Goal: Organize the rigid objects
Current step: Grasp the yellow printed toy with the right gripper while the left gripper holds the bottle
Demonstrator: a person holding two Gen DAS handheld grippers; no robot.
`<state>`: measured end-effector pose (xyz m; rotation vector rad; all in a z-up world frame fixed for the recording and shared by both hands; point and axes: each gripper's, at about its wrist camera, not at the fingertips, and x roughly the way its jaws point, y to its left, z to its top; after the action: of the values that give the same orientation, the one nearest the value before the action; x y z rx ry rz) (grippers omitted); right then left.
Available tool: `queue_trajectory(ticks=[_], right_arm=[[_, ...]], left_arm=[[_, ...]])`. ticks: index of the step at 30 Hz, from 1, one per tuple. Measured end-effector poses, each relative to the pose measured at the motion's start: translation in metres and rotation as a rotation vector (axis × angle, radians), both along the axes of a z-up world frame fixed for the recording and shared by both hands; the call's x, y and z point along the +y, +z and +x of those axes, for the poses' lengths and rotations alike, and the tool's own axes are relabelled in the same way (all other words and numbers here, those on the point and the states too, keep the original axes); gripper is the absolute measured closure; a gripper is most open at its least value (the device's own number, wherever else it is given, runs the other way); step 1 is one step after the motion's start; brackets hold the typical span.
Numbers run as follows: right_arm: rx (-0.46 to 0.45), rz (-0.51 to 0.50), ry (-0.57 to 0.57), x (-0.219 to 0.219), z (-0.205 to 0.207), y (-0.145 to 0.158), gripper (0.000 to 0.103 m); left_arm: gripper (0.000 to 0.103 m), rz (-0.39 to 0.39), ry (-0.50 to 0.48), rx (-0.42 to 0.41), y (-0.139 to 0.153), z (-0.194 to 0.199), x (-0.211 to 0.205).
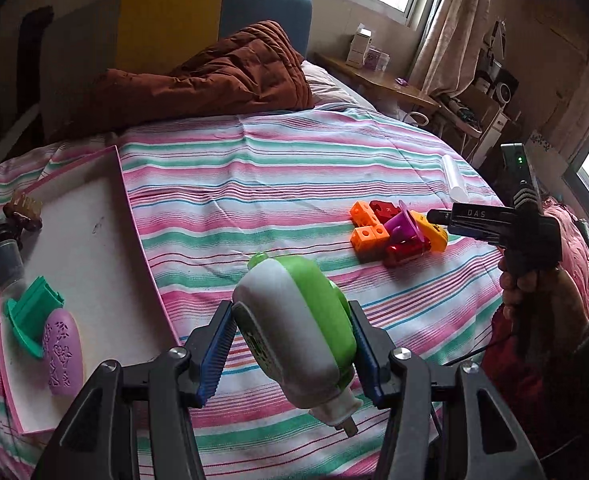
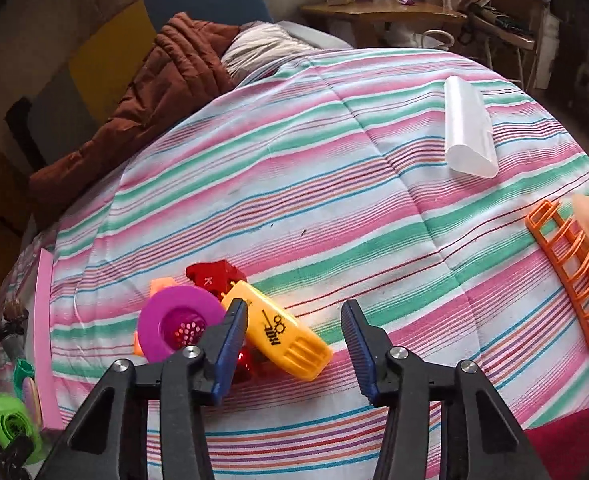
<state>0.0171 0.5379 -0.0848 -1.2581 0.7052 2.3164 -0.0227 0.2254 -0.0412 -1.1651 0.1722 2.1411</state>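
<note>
My left gripper (image 1: 290, 308) is shut on a green and white plastic bottle-shaped thing (image 1: 294, 320), held above the striped bedspread just right of the pink-rimmed white tray (image 1: 94, 240). A pile of small toys lies mid-bed: orange cubes (image 1: 368, 236), a red block (image 2: 214, 276), a purple strainer cup (image 2: 178, 320) and a yellow plastic piece (image 2: 282, 332). My right gripper (image 2: 294, 306) hangs over this pile, open. The yellow piece lies between its jaws; the left pad is at its edge and the right pad stands apart from it.
The tray holds a teal piece (image 1: 34, 312), a lilac oval case (image 1: 62, 352), a brown clip (image 1: 22, 208) and a small dark-capped bottle (image 1: 2, 252). An orange rack (image 2: 574, 272) and a translucent white tube (image 2: 468, 132) lie at the right. A brown quilt (image 1: 222, 68) is heaped at the headboard.
</note>
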Motion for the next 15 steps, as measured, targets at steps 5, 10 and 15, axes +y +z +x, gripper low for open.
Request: queue_trajectory(ticks=[5,10,15], right_arm=[[-0.080,0.085,0.068,-0.015,-0.012,-0.011,0.052],[-0.105,0.110,0.066,-0.013,-0.016,-0.019,0.052],[-0.127,0.145,0.073,-0.016,-0.018,-0.020,0.076]], left_arm=[[0.047,0.001,-0.002,0.019,0.006,0.008,-0.006],[0.047,0.006,0.009,0.023,0.009,0.009,-0.012],[0.047,-0.002,0.028,0.055,0.014,0.012,-0.019]])
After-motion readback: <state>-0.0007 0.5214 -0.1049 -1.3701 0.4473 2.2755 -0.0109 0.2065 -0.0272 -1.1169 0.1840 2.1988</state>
